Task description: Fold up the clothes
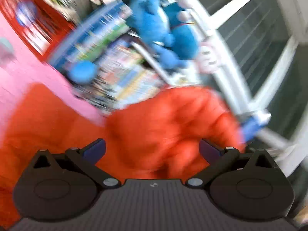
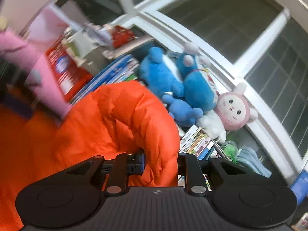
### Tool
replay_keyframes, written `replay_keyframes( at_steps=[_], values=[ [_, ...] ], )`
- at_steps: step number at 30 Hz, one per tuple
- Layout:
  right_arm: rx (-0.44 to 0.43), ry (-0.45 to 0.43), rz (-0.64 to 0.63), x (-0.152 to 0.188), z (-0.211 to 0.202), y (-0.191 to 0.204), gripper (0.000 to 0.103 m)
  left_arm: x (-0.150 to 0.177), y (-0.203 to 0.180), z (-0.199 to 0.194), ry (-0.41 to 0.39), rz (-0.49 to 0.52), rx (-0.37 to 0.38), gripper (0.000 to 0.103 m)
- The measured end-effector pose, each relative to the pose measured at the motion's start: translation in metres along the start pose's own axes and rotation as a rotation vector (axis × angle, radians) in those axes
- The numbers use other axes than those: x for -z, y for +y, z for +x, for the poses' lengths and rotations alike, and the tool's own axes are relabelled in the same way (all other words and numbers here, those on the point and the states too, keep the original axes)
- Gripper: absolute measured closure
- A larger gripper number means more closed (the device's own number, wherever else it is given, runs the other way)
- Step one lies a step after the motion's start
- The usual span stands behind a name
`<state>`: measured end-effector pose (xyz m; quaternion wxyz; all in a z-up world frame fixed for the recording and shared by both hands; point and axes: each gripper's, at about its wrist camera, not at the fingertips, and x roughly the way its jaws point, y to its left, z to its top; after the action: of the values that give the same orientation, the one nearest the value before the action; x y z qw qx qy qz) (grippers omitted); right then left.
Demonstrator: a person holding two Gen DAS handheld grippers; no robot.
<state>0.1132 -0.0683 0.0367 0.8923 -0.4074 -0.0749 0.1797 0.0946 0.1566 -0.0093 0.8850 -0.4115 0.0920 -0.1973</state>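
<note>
One orange puffy jacket point(image 2: 119, 119) fills the space ahead of both tongs, bunched, a thick roll rising between our right gripper point(image 2: 160, 163) fingers, which are clamped on it. Our left gripper point(image 1: 153, 150) stands apart over the fabric, gripping nothing. We judge a fold is mid-lift; next calls for laying that roll flat. We see no containers.

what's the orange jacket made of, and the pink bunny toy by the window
Orange jacket: looks like thin, slightly shiny synthetic shell, probably nylon or polyester, quilted into puffy stitched sections. Pink bunny toy: soft matte plush with a fuzzy surface, likely stuffed.
</note>
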Motion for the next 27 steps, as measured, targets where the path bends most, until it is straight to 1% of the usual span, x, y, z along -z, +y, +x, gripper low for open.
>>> replay_keyframes(
  at_steps=[2,3,4,6,10,12,15,16,17,18,19,21,22,24,25,26,27],
  values=[
    [-0.017,0.006,-0.023,0.013,-0.012,0.017,0.081,-0.004,0.004,0.004,0.075,-0.094,0.123,0.0],
    [-0.025,0.013,-0.011,0.018,-0.015,0.02,0.081,-0.005,0.005,0.006,0.101,-0.13,0.163,0.0],
    [-0.029,0.018,0.0,0.022,-0.019,0.022,0.081,-0.006,0.005,0.009,0.122,-0.163,0.185,0.0],
    [-0.022,0.007,0.013,0.027,-0.025,0.024,0.081,-0.01,0.004,0.018,0.16,-0.223,0.2,0.0],
    [-0.019,-0.046,0.023,0.03,-0.04,0.025,0.081,-0.019,-0.004,0.046,0.266,-0.304,0.175,0.0],
    [-0.027,-0.065,0.041,0.031,-0.045,0.025,0.081,-0.019,-0.009,0.057,0.311,-0.309,0.149,0.0],
    [-0.057,-0.077,0.087,0.031,-0.054,0.026,0.081,-0.012,-0.014,0.073,0.375,-0.272,0.042,0.0],
    [-0.08,-0.075,0.108,0.03,-0.057,0.026,0.08,-0.01,-0.013,0.075,0.38,-0.277,0.034,0.004],
    [-0.109,-0.069,0.14,0.03,-0.061,0.024,0.079,-0.008,-0.012,0.076,0.375,-0.294,0.042,0.008],
    [-0.145,-0.06,0.188,0.029,-0.064,0.019,0.076,-0.005,-0.01,0.077,0.371,-0.311,0.05,0.019],
    [-0.19,-0.045,0.266,0.03,-0.066,0.009,0.072,-0.003,-0.009,0.078,0.366,-0.328,0.059,0.029],
    [-0.298,0.006,0.504,0.04,-0.071,-0.02,0.047,-0.001,-0.005,0.08,0.358,-0.366,0.077,0.031],
    [-0.359,0.036,0.637,0.047,-0.071,-0.035,0.045,-0.003,-0.005,0.082,0.355,-0.382,0.088,0.031],
    [-0.523,0.115,0.991,0.072,-0.064,-0.067,0.045,-0.009,-0.007,0.088,0.356,-0.402,0.103,0.031],
    [-0.621,0.147,1.201,0.09,-0.057,-0.08,0.044,-0.013,-0.009,0.091,0.356,-0.411,0.11,0.031],
    [-0.715,0.171,1.404,0.108,-0.049,-0.091,0.04,-0.016,-0.011,0.092,0.355,-0.41,0.115,0.031],
    [-0.799,0.172,1.589,0.126,-0.041,-0.095,0.029,-0.018,-0.014,0.092,0.351,-0.404,0.12,0.031]
  ],
)
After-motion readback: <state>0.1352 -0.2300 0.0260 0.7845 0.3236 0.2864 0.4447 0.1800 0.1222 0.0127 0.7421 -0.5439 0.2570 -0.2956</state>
